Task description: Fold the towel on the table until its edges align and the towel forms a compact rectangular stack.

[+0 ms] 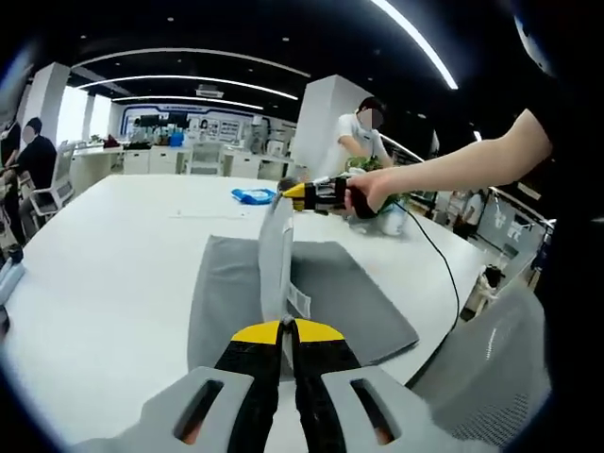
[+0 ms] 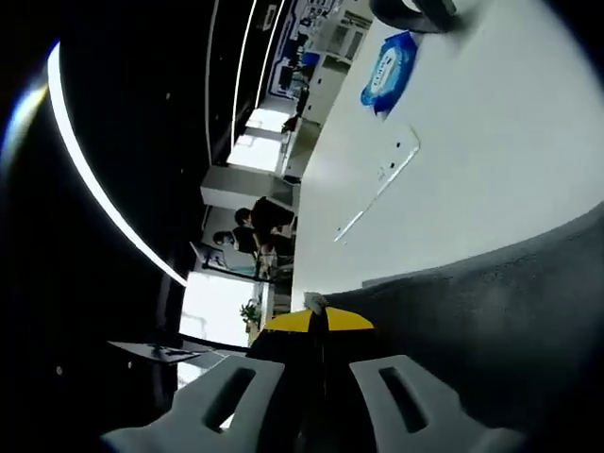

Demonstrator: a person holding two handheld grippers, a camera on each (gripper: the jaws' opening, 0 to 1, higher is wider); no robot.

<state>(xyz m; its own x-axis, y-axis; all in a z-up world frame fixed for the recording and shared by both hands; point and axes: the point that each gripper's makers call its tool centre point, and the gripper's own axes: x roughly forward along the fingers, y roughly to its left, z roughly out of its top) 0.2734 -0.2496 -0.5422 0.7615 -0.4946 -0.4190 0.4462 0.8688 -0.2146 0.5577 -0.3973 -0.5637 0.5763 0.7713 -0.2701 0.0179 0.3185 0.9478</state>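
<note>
Pinching one edge of a grey towel [image 1: 321, 293] at two points, both tongs lift it off the white surface [image 1: 113, 274] so it can be carried over as a fold. The left tongs [image 1: 287, 332] are clamped on the near end, the right tongs [image 1: 294, 196] on the far one, keeping the raised edge taut. Most of the towel lies flat. A blue packet [image 2: 387, 69] sits well apart.
</note>
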